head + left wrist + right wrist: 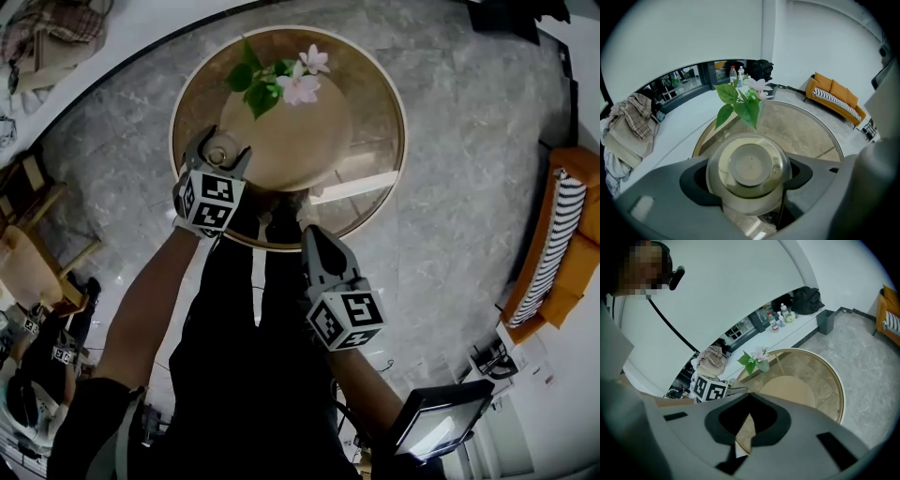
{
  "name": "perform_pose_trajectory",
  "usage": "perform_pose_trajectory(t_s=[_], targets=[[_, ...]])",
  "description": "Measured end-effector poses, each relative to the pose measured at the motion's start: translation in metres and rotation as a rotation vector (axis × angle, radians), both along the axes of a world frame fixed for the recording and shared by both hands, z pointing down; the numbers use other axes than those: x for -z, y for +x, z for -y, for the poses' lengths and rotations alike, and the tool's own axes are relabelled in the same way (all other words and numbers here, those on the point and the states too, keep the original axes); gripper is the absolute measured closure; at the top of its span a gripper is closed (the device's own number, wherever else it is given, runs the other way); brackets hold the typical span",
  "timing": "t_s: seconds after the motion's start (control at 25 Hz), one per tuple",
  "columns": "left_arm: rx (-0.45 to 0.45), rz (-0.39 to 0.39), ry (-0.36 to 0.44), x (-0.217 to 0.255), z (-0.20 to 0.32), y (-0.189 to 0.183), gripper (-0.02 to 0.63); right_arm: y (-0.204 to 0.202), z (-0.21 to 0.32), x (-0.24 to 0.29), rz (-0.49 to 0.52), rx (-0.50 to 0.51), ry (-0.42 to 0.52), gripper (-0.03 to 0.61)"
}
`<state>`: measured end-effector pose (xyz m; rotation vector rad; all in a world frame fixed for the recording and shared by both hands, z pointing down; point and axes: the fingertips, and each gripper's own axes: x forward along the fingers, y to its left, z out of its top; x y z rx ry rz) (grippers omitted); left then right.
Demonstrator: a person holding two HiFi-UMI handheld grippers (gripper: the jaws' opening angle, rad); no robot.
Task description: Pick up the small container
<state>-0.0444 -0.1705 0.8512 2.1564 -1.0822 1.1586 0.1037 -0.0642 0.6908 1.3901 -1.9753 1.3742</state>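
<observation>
At the near left edge of the round glass-topped table with a golden rim [395, 112], the left gripper [222, 147] is clenched on the small round clear container with a flat metal lid [749, 169]. The container sits in the hollow between the jaws, which press on its two sides. It appears upright, lid uppermost, its axis crosswise to the jaws. The lift therefore looks to turn on raising this gripper straight up, away from the glass.

Farther in, towards the middle of the table, stands the green-leaved sprig with pale pink flowers [281, 80], well apart from the container.

To the right and nearer the person, the right gripper [307, 230] has its jaws together on nothing. It points at the table's near edge, farther from the container than the left one.

The jaws hide the container's lower body, so I cannot tell whether its base touches the glass.
</observation>
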Motion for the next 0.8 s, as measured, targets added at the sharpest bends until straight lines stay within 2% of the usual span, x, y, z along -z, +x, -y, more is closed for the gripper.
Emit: perform_pose_trajectory(t_s=[0.24,0.8], targets=[[0.001,-0.024,-0.018,0.038,-0.022,-0.001,0.279,-0.003,-0.001,0.025,0.002,-0.002,0.027,0.583],[-0.053,-0.08,0.01,0.158,-0.067,-0.002,0.279,-0.025,0.002,0.099,0.031,0.039,0.146,0.583]])
